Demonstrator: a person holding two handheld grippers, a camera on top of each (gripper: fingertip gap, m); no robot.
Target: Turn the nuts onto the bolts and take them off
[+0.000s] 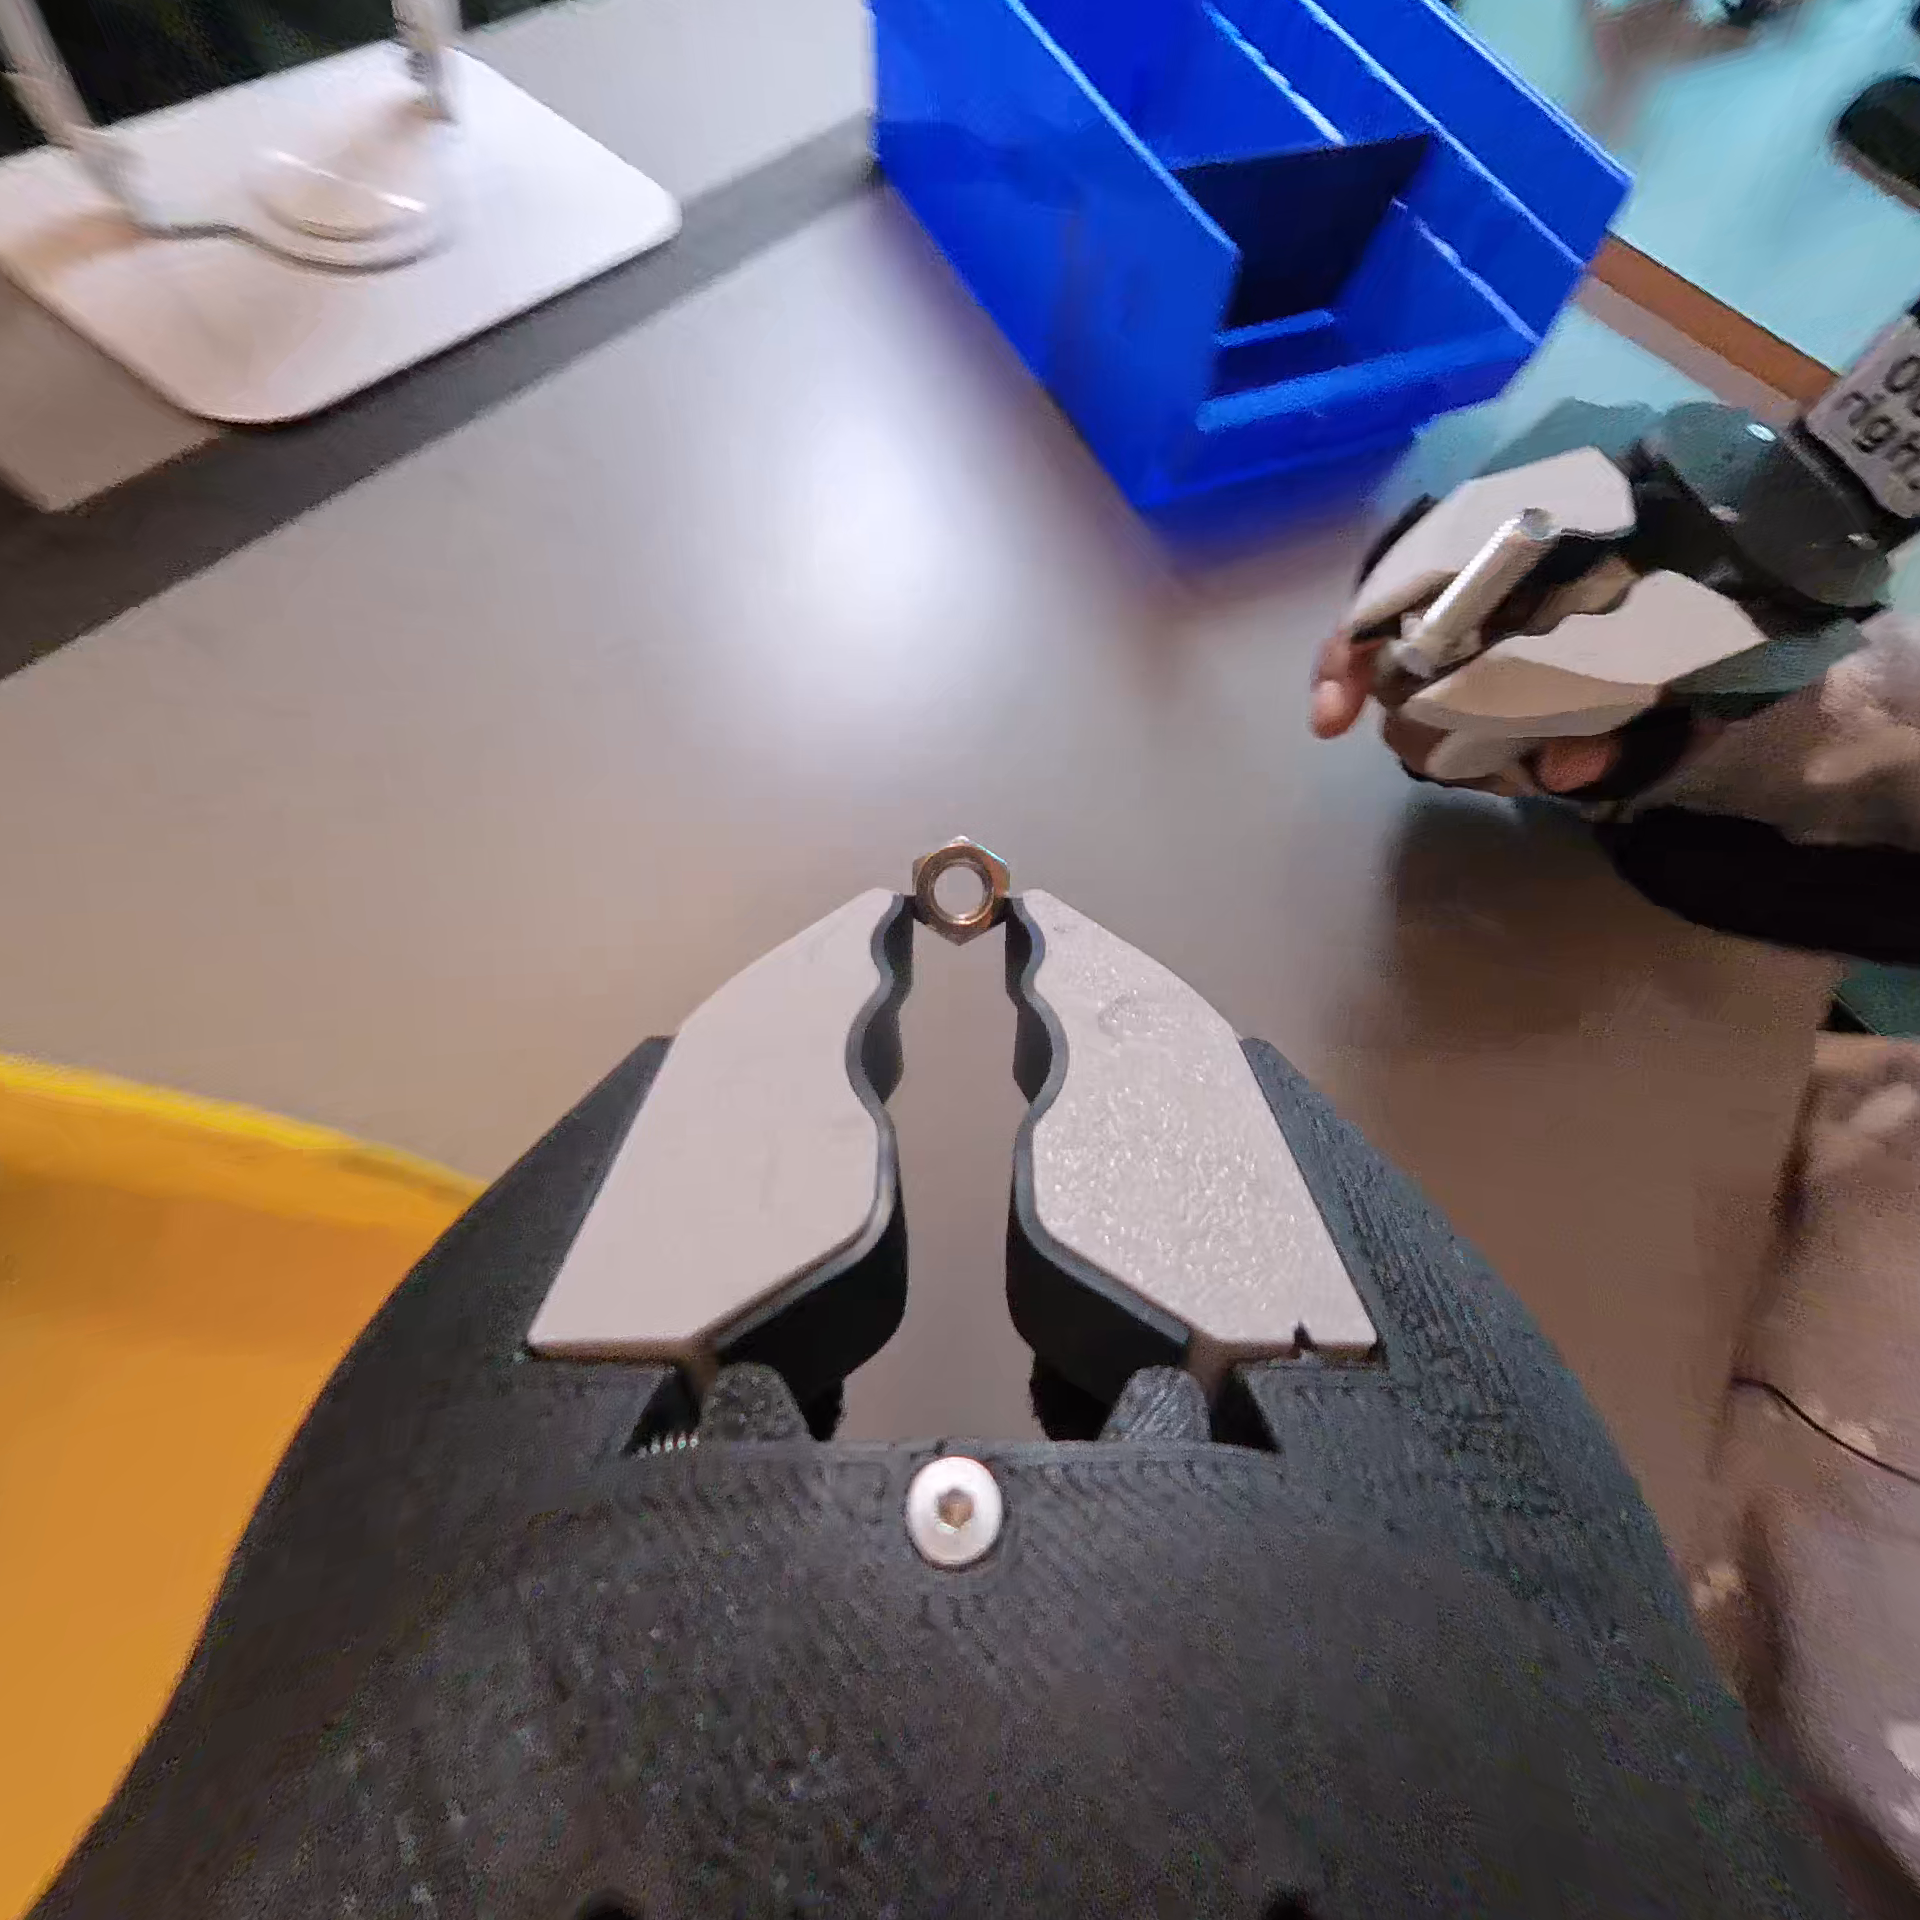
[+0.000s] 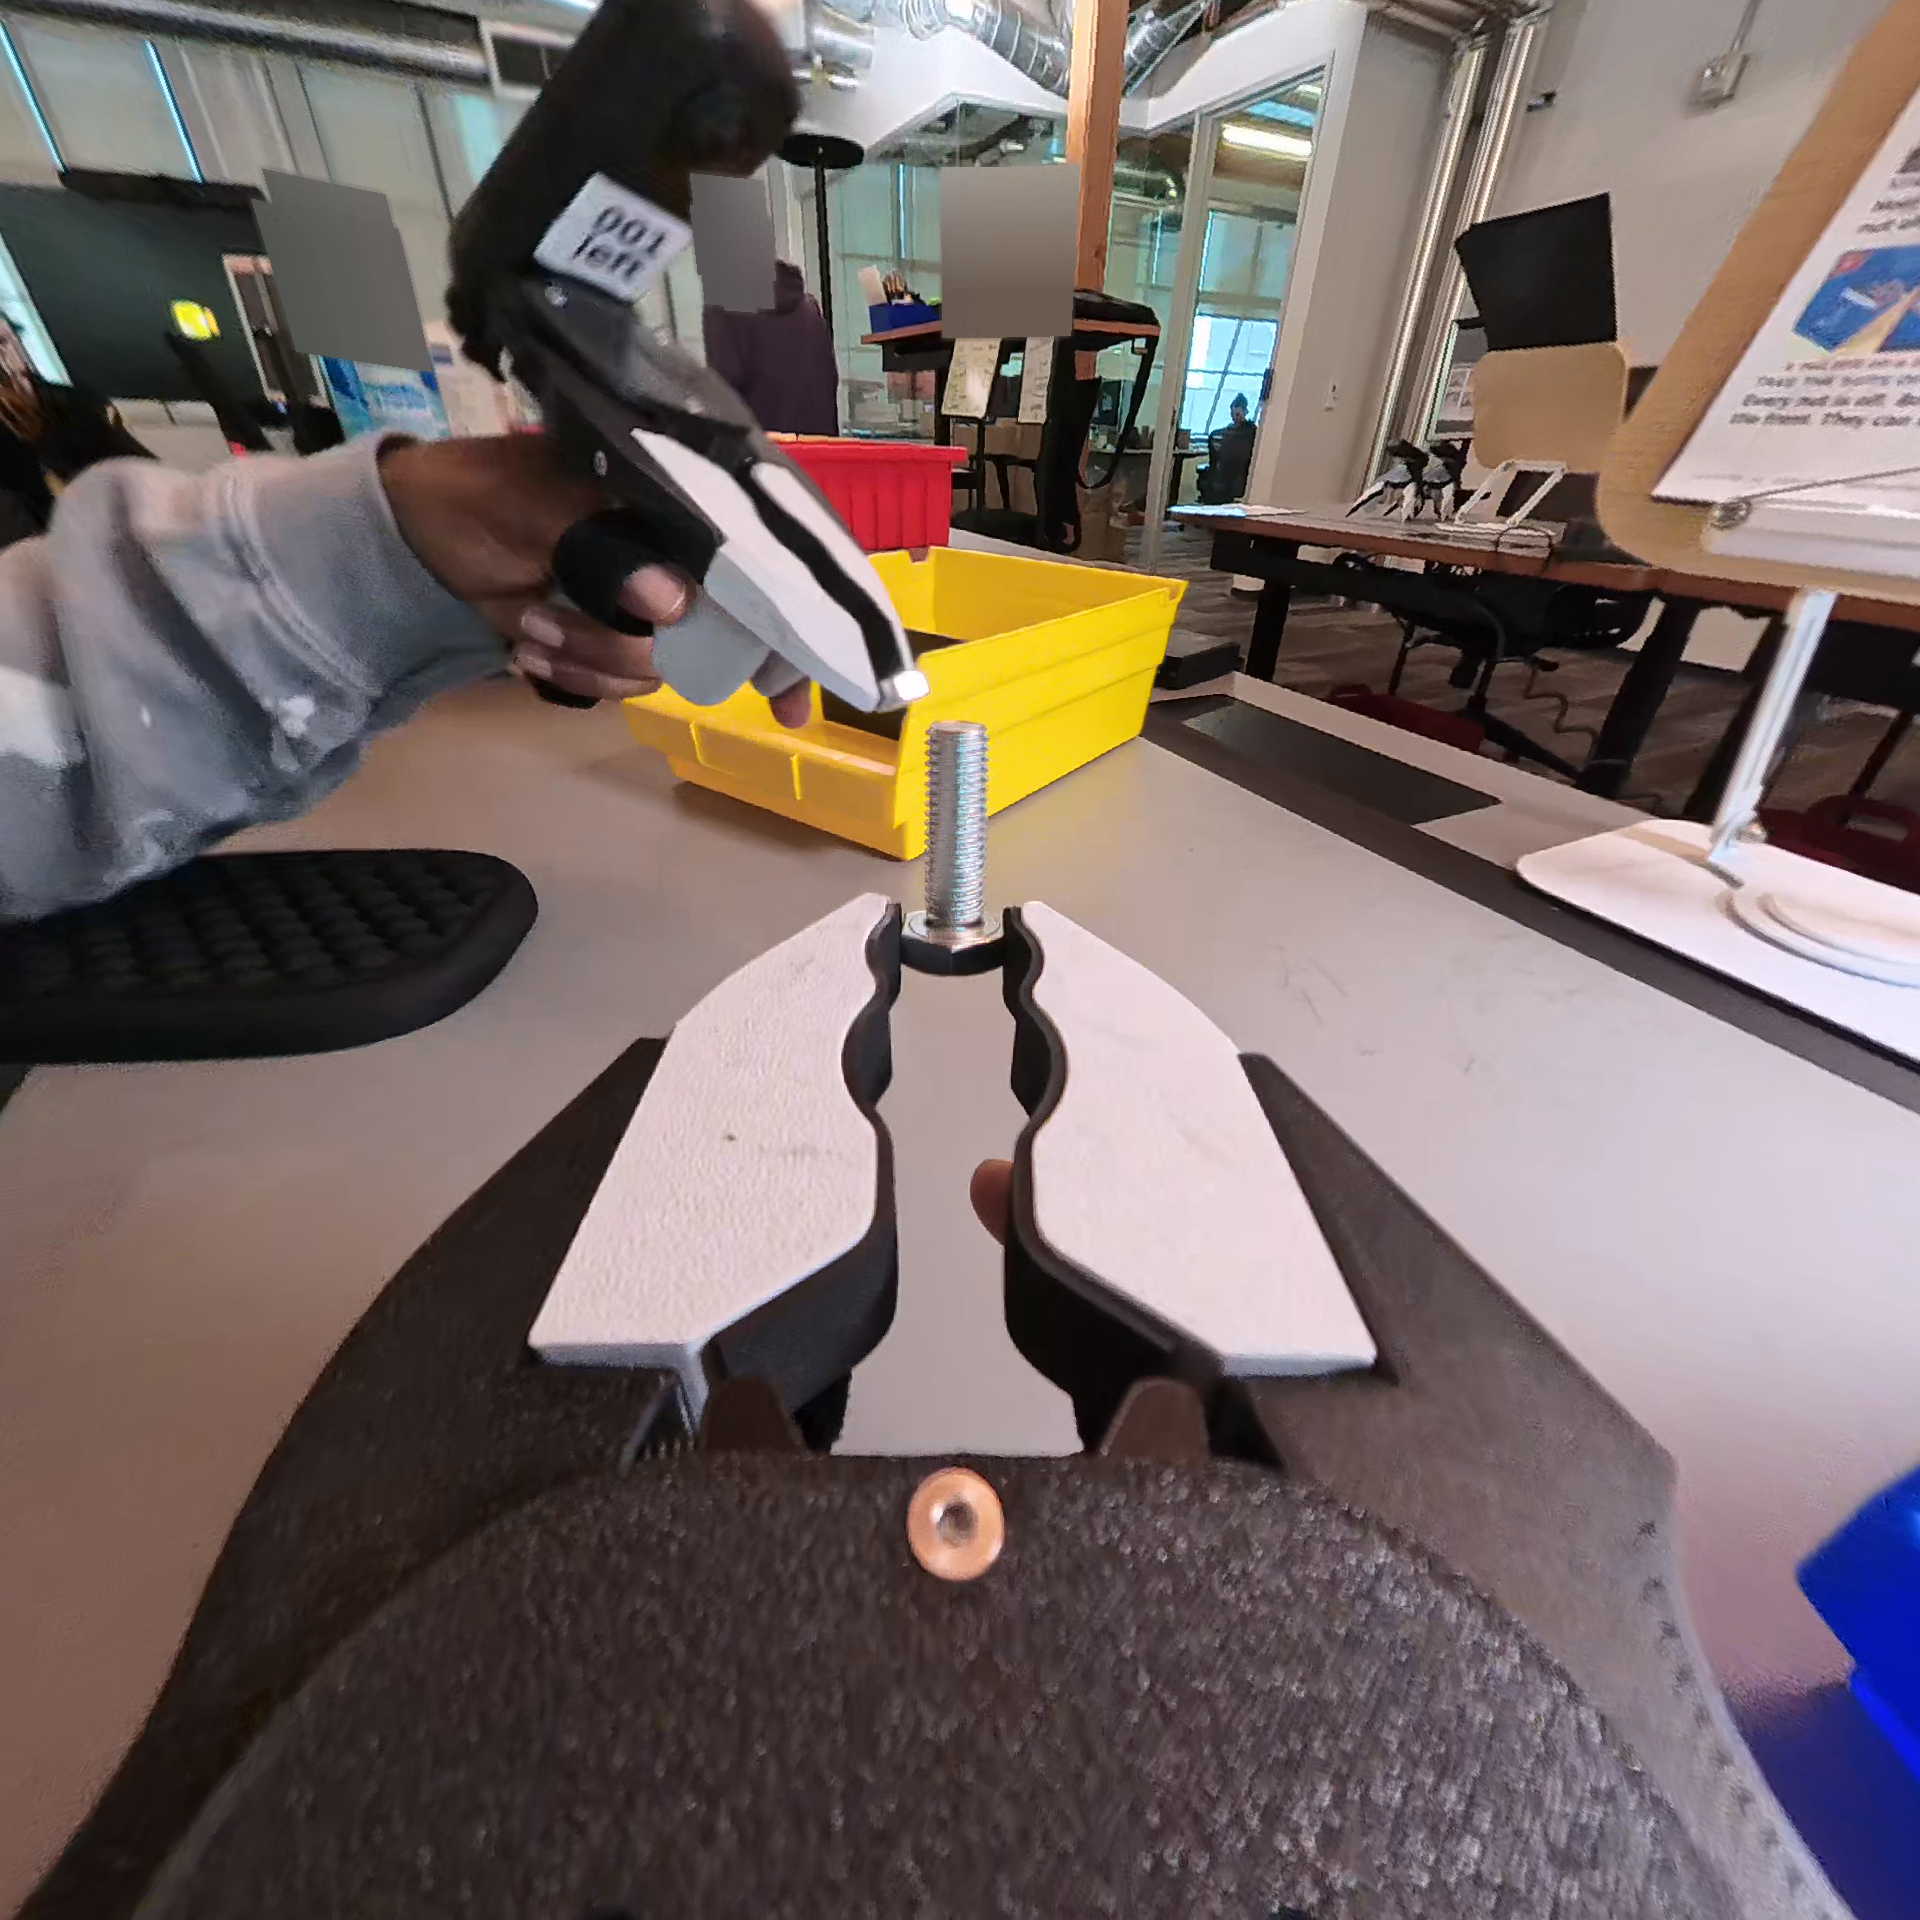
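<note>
One nut (image 1: pixel 957 903) is pinched at your left gripper (image 1: pixel 957 914) tips, hole facing the camera; your right gripper (image 2: pixel 951 940) clamps the bolt (image 2: pixel 956 821) by its head, threads up. Nut's just above the bolt end, I think. Square the hole first, turn gently so it doesn't cross-thread over the table (image 2: pixel 1299 987).

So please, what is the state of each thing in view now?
left gripper: shut on the nut
nut: held at the fingertips, not on the bolt
right gripper: shut on the bolt's head
bolt: upright, thread bare
yellow bin: open top
blue bin: open top
</note>
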